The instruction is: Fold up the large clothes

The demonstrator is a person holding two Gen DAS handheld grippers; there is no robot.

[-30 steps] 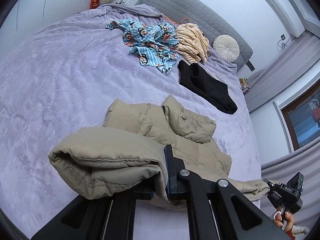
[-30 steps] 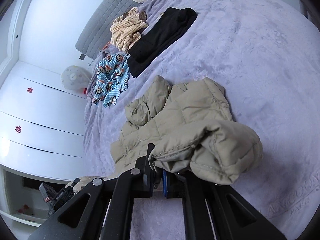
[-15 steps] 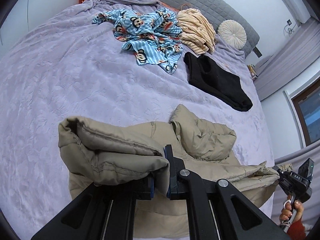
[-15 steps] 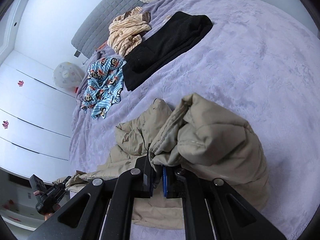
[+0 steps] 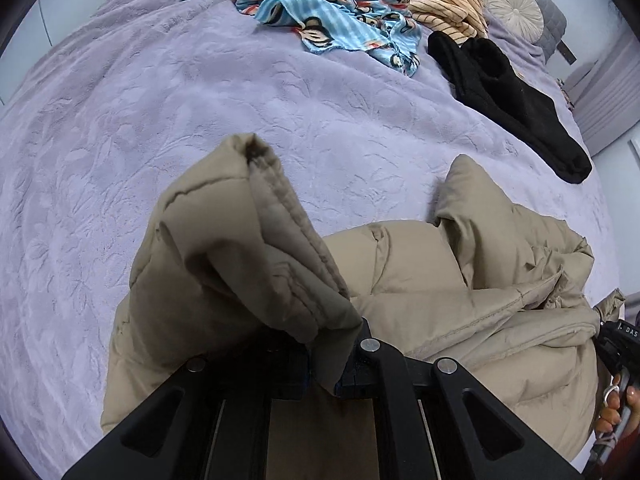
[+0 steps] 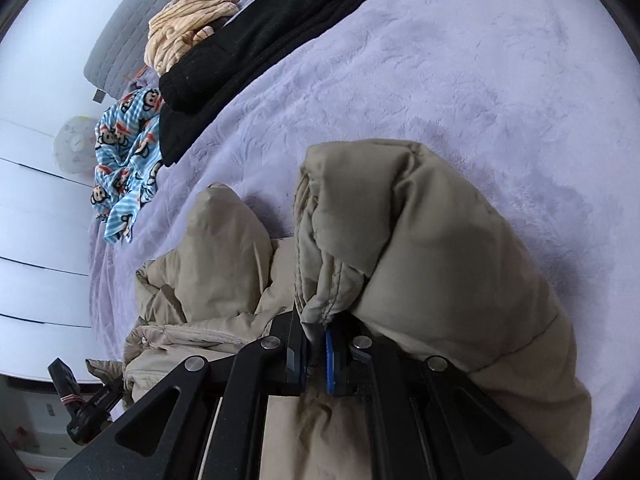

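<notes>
Closest to both cameras, the left gripper [image 5: 326, 368] and right gripper [image 6: 316, 360] each pinch a folded edge of the beige padded jacket [image 5: 460, 300], which lies bunched on the purple bedspread [image 5: 160, 120]. Beyond it lie 3 garments: a black one [image 5: 516, 96], a blue monkey-print one [image 5: 328, 4] and a striped cream one [image 5: 440, 0].

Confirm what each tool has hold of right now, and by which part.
Both grip the beige puffer jacket: left tool pinches a folded, stitched edge; right tool pinches a bunched, stitched edge.
</notes>
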